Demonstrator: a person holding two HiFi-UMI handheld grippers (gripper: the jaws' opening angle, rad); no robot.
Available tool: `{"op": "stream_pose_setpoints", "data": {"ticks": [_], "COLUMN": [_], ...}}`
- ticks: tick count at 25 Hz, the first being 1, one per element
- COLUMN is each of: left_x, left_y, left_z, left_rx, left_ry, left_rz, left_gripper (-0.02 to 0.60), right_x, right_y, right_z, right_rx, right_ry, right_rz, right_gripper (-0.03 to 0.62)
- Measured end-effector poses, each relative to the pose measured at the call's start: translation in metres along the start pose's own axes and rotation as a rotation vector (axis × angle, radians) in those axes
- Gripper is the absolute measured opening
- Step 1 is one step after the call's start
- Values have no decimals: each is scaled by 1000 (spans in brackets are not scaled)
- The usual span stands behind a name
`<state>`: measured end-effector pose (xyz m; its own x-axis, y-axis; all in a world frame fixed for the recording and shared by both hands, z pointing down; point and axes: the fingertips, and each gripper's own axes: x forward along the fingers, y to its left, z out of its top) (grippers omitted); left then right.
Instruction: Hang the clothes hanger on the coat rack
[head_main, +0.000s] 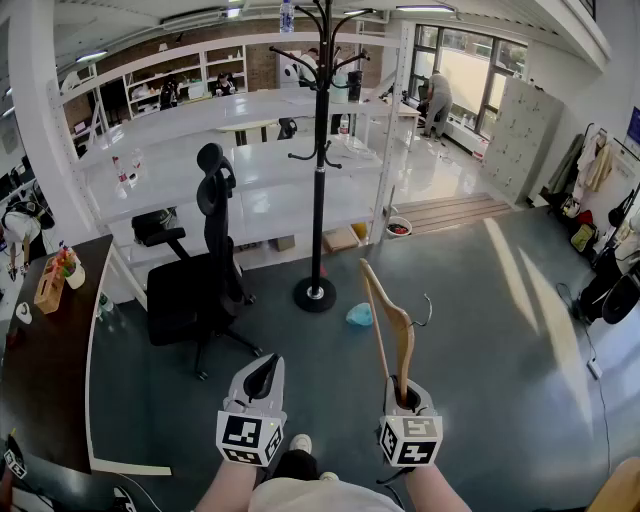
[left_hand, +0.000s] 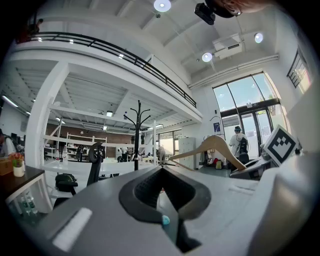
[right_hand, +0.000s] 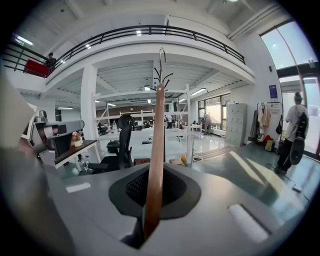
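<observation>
Far on my left is a dark desk (head_main: 45, 370), and next to it stands a black chair (head_main: 200, 285). My left gripper (head_main: 263, 374) is down low in front of me. Its fingers (left_hand: 115, 200) are pressed together and hold nothing. The tall black coat rack (head_main: 318, 170) stands on the floor ahead, well apart from me. My right gripper (head_main: 403, 394) is down low too. Its fingers (right_hand: 200, 210) pinch one end of the wooden hanger (head_main: 376, 310), which sticks up with its metal hook on the right side. I think I am at the carrying step, because the hanger is not on the rack yet. Next I think I must walk closer and lift the hanger high. Then I must turn it so the hook can slip over one of the rack's arms.
</observation>
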<state>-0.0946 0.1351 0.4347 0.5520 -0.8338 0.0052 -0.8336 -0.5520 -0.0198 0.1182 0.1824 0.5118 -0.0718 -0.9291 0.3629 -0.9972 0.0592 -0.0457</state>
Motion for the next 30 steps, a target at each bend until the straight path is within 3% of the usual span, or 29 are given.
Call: {"op": "stream_pose_setpoints", "data": {"ticks": [22,30], "left_x": [5,34], "left_y": [3,31], "left_z": [-11,-17], "left_rx": [-9,-15], "left_ry": [26,38], "left_rz": [1,0], "left_gripper": [0,0], "right_x": [7,46], "right_y": [-4,-3], "right_z": [-9,0], "right_rx": [29,38], "right_ry": [31,47], "right_rz": [-5,-12], "right_gripper": [28,28]}}
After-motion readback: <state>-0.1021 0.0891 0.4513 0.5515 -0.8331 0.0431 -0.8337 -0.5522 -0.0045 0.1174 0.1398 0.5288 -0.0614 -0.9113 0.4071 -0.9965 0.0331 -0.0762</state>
